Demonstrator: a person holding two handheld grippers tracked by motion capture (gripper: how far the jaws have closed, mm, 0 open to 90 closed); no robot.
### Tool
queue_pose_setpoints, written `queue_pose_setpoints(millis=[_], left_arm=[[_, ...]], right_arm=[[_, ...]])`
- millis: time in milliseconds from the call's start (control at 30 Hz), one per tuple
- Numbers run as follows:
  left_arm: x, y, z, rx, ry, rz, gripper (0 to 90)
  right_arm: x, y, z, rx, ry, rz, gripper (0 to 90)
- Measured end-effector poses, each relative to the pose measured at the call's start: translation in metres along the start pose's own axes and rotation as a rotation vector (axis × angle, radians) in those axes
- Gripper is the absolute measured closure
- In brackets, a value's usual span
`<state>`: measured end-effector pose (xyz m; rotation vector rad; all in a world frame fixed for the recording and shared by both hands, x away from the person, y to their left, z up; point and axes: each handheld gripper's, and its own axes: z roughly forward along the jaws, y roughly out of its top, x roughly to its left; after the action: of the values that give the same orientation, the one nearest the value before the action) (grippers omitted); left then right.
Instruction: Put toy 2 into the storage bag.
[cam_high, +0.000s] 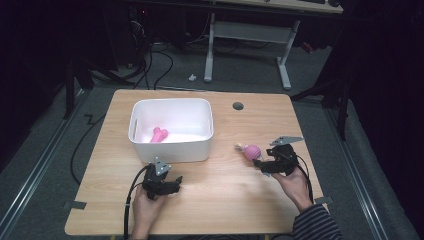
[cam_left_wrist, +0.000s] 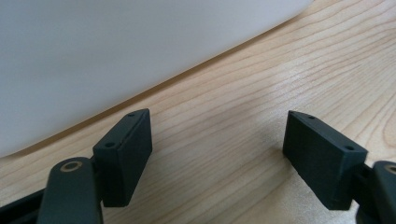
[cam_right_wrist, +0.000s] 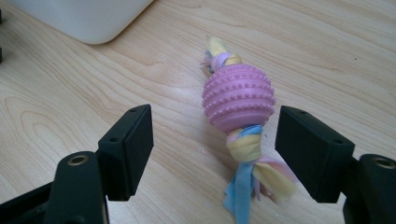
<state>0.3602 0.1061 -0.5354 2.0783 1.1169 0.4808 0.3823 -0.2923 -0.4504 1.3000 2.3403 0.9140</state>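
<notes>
Pink and nubbed, the rope-threaded ball (cam_right_wrist: 238, 98) lies on the table (cam_high: 215, 195), right of the white bin (cam_high: 172, 150). The right tool (cam_right_wrist: 215, 149) straddles it, released — lined up, I judge, to grip. The left tool (cam_left_wrist: 217, 154) idles released near the bin.

One white bin (cam_high: 171, 131) is sitting on one wooden table (cam_high: 220, 195). One pink toy (cam_high: 159, 134) is lying inside the bin, and one pink ball toy (cam_high: 252, 151) with rope ends is lying outside it.
</notes>
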Motion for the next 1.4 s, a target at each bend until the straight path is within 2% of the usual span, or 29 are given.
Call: queue_pose_setpoints(millis=[33, 333, 533, 600, 833, 1167, 1400], left_arm=[[0.0, 0.0, 0.0, 0.0, 0.0, -0.001, 24.3], [0.0, 0.0, 0.0, 0.0, 0.0, -0.001, 24.2], [0.0, 0.0, 0.0, 0.0, 0.0, -0.001, 24.1], [0.0, 0.0, 0.0, 0.0, 0.0, 0.0, 24.1], [0.0, 0.0, 0.0, 0.001, 0.0, -0.001, 24.0], [0.0, 0.0, 0.0, 0.0, -0.001, -0.001, 23.9], [-0.001, 0.0, 0.0, 0.0, 0.0, -0.001, 23.8]], right_arm=[[-0.001, 0.006, 0.001, 0.022, 0.002, -0.014, 28.0], [-0.003, 0.022, 0.01, 0.07, 0.0, -0.051, 27.4], [-0.01, 0.03, 0.018, 0.088, 0.001, -0.027, 26.3], [-0.012, 0.032, 0.022, 0.099, -0.014, -0.029, 26.2], [-0.018, 0.037, 0.036, 0.117, -0.007, -0.005, 25.3], [-0.022, 0.036, 0.056, 0.178, -0.02, -0.005, 23.9], [-0.024, 0.034, 0.062, 0.202, -0.009, -0.006, 30.1]])
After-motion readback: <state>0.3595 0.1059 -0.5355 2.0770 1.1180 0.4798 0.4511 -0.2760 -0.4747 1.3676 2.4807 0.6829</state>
